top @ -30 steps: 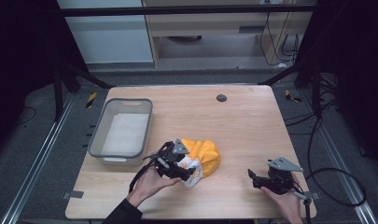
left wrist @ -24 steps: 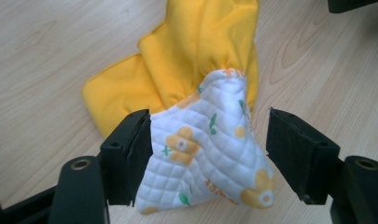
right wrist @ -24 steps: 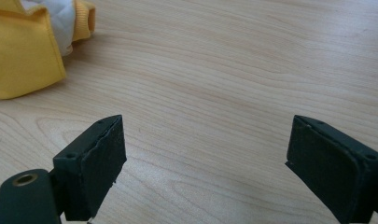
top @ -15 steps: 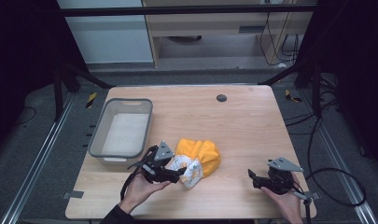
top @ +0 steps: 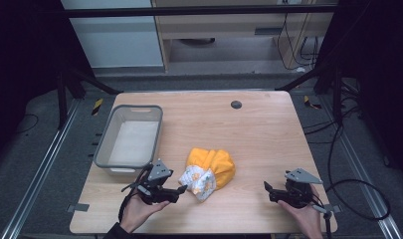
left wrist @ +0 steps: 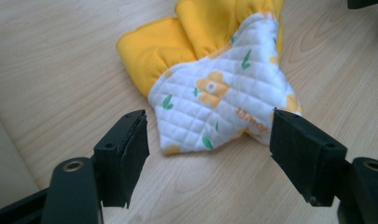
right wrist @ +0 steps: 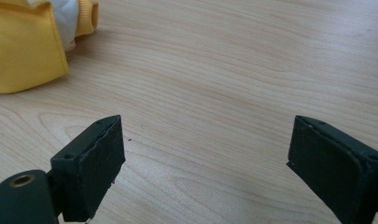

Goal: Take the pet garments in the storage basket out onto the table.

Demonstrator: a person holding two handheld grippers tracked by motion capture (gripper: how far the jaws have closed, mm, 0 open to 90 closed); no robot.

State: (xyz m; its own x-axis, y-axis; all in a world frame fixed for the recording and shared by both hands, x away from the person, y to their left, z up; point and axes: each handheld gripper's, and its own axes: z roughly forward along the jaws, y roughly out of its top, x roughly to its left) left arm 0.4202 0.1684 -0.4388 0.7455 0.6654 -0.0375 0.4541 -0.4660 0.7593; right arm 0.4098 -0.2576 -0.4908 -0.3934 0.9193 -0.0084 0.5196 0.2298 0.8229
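High view puts my one yellow quilted garment [top: 210, 171] crumpled near the table's [top: 258, 129] front centre, beside the single grey bin [top: 130, 141]. My left gripper [top: 175, 191] has just backed off it, jaws apart and empty, so I judge it released. My right gripper [top: 266, 188] waits well apart, also spread.

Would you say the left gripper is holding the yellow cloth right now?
No, the left gripper is open, its jaws apart before the yellow cloth without touching it.
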